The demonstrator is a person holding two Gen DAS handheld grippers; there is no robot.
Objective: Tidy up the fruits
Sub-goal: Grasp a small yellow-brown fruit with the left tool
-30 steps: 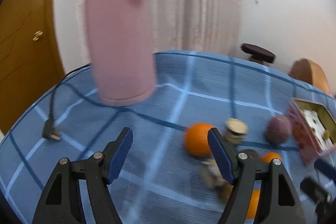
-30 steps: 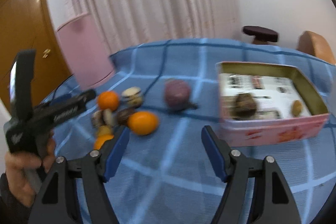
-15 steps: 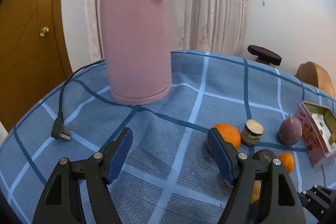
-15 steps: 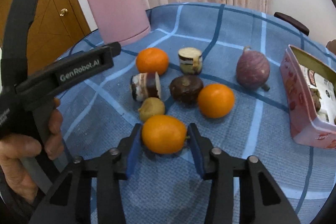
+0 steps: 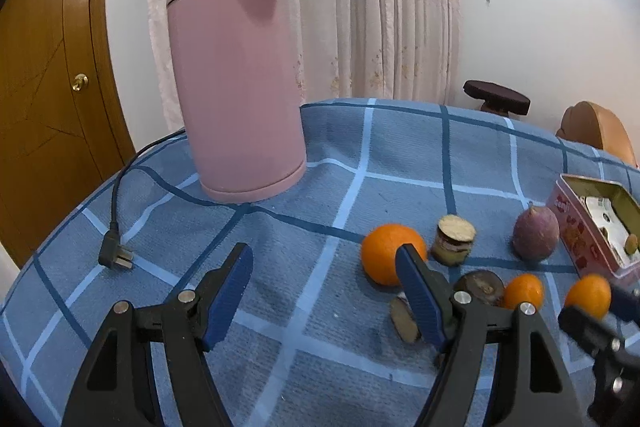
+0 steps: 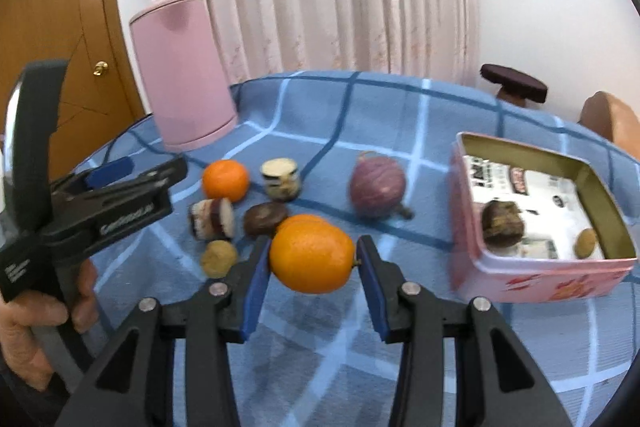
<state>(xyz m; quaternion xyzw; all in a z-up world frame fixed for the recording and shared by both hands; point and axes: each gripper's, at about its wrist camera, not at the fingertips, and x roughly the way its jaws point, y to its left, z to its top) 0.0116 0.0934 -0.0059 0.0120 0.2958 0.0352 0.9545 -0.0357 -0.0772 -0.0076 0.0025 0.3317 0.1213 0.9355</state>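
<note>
My right gripper (image 6: 312,263) is shut on an orange (image 6: 311,258) and holds it above the blue checked cloth; it also shows in the left wrist view (image 5: 588,297). On the cloth lie another orange (image 6: 225,179), a purple fruit (image 6: 377,186), a third orange (image 5: 523,291), a dark round fruit (image 6: 265,218) and small cut pieces (image 6: 281,178). The pink tin box (image 6: 532,273) at the right holds a brown fruit (image 6: 502,224). My left gripper (image 5: 324,283) is open and empty, left of the fruits.
A pink kettle (image 5: 236,87) stands at the back left, its cord and plug (image 5: 116,255) trailing over the cloth. The table's edge curves round at the left. A dark stool (image 5: 496,97) and a wooden chair (image 5: 596,131) are beyond the table.
My right gripper closed on the orange and lifted it off the cloth toward the tin. My left gripper stayed open and drifted slightly.
</note>
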